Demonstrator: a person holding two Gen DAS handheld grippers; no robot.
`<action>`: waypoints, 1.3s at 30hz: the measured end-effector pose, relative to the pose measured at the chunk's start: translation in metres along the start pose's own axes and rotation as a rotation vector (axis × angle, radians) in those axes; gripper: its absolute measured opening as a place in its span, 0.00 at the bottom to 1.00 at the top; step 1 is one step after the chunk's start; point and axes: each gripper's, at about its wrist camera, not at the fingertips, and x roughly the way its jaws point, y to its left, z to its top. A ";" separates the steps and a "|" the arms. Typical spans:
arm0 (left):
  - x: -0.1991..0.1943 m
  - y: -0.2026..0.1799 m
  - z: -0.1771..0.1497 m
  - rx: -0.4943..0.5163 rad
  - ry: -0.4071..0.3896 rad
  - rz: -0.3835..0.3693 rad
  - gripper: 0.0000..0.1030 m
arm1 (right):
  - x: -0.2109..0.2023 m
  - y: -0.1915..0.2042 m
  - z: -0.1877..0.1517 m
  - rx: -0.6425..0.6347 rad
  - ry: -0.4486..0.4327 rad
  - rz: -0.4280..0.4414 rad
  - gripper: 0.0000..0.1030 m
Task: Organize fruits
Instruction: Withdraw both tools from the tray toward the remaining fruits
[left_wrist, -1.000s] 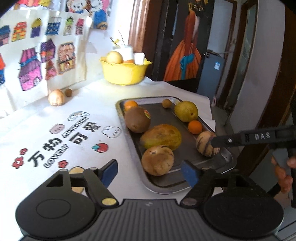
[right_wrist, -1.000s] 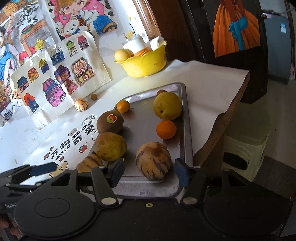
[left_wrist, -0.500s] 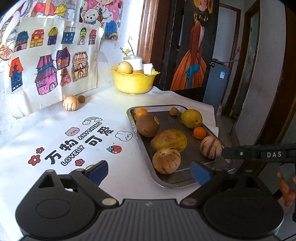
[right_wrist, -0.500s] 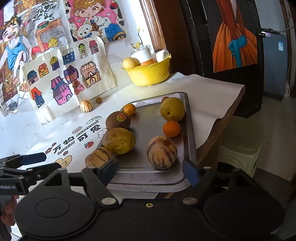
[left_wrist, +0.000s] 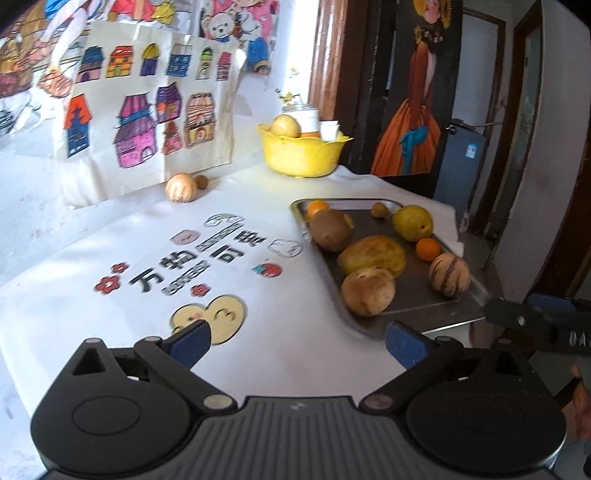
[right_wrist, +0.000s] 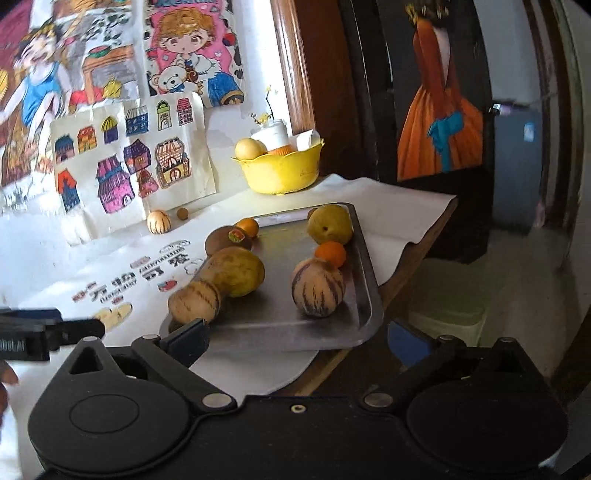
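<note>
A metal tray (left_wrist: 413, 295) (right_wrist: 280, 251) on the white cloth holds several fruits: a striped melon (left_wrist: 448, 275) (right_wrist: 317, 288), a tan striped fruit (left_wrist: 367, 291) (right_wrist: 194, 301), a yellow-green fruit (left_wrist: 373, 254), a kiwi (left_wrist: 330, 229), a pear (left_wrist: 412, 223) and small oranges (left_wrist: 427, 249). Another striped fruit (left_wrist: 181, 187) (right_wrist: 159, 221) lies off the tray by the wall. My left gripper (left_wrist: 297, 341) hangs over the cloth in front of the tray, jaws opening, nothing between them. My right gripper (right_wrist: 297, 339) is at the tray's near edge, jaws opening and empty.
A yellow bowl (left_wrist: 303, 153) (right_wrist: 280, 171) with a fruit and white containers stands at the back. A small brown nut (left_wrist: 201, 181) lies beside the loose striped fruit. Drawings hang on the wall. The table edge (right_wrist: 417, 254) drops off right of the tray.
Both grippers have drawn back from the tray and their jaws have spread wider. The right gripper's jaws no longer flank the striped melon. The fruits have not moved.
</note>
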 end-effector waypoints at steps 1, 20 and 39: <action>-0.001 0.001 -0.002 0.003 -0.003 0.016 1.00 | -0.004 0.006 -0.007 -0.010 -0.013 -0.012 0.99; -0.029 0.072 -0.016 -0.103 -0.009 0.214 1.00 | -0.037 0.099 -0.065 -0.085 -0.050 0.065 0.99; 0.001 0.143 0.022 -0.084 0.007 0.247 1.00 | 0.020 0.134 0.037 -0.279 0.120 0.370 0.99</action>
